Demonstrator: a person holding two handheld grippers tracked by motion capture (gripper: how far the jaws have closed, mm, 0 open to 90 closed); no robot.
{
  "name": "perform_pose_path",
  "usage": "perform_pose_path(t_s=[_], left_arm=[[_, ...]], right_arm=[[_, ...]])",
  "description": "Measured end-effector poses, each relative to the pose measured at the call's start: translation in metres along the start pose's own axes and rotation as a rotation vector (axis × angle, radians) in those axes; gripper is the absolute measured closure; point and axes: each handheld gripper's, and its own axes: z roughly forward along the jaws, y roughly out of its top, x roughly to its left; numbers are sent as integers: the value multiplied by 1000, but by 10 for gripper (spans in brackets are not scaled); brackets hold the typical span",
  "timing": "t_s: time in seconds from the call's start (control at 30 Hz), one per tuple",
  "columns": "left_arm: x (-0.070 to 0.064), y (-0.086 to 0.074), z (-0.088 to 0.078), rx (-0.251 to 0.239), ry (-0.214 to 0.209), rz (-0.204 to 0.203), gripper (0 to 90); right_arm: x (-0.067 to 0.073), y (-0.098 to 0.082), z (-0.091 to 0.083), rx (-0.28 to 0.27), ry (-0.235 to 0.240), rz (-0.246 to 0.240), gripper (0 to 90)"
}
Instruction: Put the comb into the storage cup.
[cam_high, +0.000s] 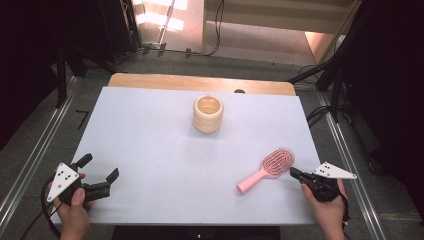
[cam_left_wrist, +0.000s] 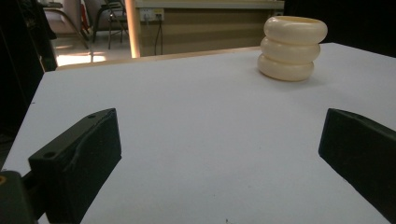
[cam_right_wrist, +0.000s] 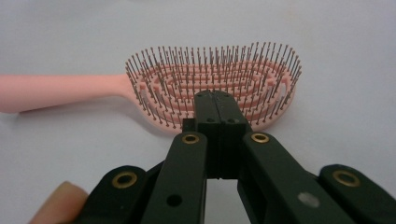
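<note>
The pink hairbrush (cam_high: 266, 169) lay bristles-up near the right front of the white table (cam_high: 165, 150), its handle pointing toward the person and its vented head angled away toward the right edge. The right gripper (cam_high: 292, 172) sat just beside that head, and in the right gripper view its jaws were pressed flat together with nothing between them, the tips right at the bristled rim (cam_right_wrist: 212, 100); whether they actually touched the bristles I could not make out from that angle. The left gripper (cam_high: 100, 172) rested well apart at the left front corner, jaws spread wide and empty, facing the cream ribbed cup (cam_high: 208, 113) at the back of the table. To my eye the brush was about to be taken up, and closed tips would only nudge it. Doing it well would have meant opening the jaws first, then going for the smooth handle (cam_right_wrist: 56, 91) rather than the springy bristles, squeezing across its narrow sides so it would not twist or slide on the slick surface.
</note>
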Motion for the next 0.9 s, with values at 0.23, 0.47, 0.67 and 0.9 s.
perform_pose_path(t_s=[0.23, 0.47, 0.67, 0.9], left_arm=[[-1, 0, 0, 3, -1, 6, 1], [-1, 0, 0, 5, -6, 15, 1], [-2, 0, 0, 7, -8, 21, 1], [-2, 0, 0, 8, -8, 24, 1]], right_arm=[[17, 4, 8, 31, 86, -62, 878], [42, 7, 22, 83, 170, -145, 878], [39, 5, 22, 90, 139, -136, 878], [12, -2, 11, 76, 51, -41, 878]])
